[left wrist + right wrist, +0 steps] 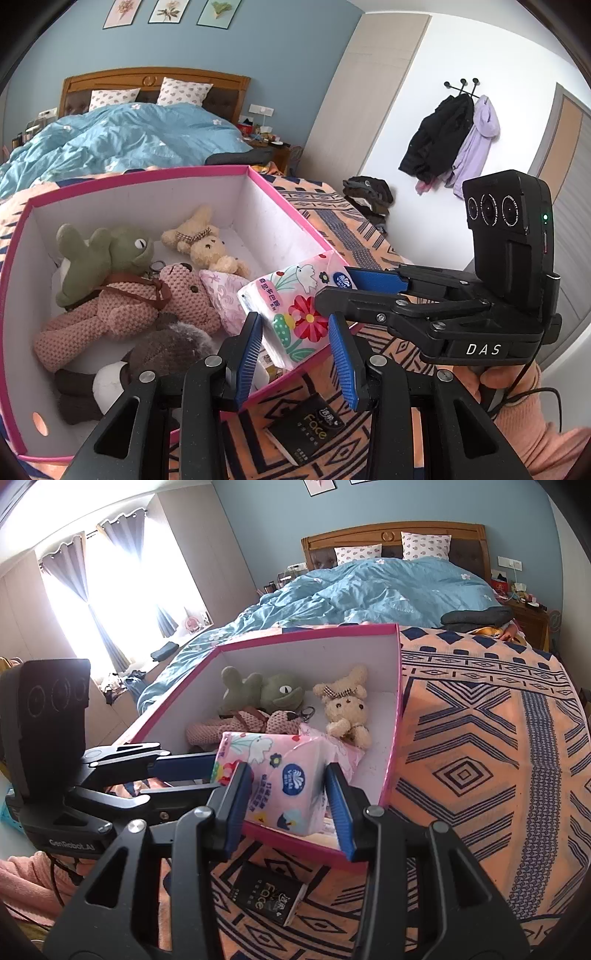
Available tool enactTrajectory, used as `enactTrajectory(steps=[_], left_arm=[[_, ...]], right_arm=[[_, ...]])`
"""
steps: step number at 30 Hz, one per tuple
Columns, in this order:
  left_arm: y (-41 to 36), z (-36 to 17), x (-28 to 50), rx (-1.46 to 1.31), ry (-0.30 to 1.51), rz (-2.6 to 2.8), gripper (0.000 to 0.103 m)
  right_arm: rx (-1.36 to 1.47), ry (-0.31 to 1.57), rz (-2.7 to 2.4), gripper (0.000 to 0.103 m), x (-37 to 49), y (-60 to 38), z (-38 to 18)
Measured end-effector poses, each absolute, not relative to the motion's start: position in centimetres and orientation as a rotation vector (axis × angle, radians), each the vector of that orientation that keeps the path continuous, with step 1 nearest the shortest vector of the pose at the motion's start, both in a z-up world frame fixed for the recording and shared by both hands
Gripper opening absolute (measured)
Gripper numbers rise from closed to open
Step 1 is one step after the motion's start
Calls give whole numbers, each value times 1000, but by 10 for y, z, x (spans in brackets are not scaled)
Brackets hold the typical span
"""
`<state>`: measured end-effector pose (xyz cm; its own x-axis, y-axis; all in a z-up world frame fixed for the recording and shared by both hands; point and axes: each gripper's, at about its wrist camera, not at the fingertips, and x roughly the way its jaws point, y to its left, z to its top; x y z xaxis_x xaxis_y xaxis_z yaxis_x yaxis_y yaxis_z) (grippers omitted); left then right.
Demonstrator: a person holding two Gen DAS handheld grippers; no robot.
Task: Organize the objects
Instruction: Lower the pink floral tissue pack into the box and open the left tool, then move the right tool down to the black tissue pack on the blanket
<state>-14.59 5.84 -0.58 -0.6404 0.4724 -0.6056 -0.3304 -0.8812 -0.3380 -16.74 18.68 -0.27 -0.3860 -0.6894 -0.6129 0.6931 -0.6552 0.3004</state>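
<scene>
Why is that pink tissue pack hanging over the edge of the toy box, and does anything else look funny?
The tissue pack sits tilted over the box's near rim, between both grippers' jaws, not down inside with the toys. A small black packet also lies outside the box on the blanket.

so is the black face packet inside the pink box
No, the black Face packet lies on the patterned blanket outside the pink box, beside its near wall.

left gripper (295, 354): black frame, ribbed blue pads, silver screws | right gripper (354, 286): white "DAS" marking, green light, black cable | sleeve (532, 424): pink, lower right
</scene>
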Motion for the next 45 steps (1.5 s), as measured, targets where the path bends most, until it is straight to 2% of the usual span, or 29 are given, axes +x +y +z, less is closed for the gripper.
enactTrajectory(steps=[28,37,40,45], left_arm=[[52,-23,-164,-1074,-349,2447,37],[49,-22,-159,-1053,-334,2471,37],[47,-21,-155,-1039,-329,2480,40],[48,-16,-143,-1002,-287,2515,49]], right_arm=[[953,167,-2187,44,-166,172,-10],[926,148,-2215,43,-164,177,-8],[922,122,-2207,43,-163,181,-8],[913,74,-2192,43,-159,189,-7]])
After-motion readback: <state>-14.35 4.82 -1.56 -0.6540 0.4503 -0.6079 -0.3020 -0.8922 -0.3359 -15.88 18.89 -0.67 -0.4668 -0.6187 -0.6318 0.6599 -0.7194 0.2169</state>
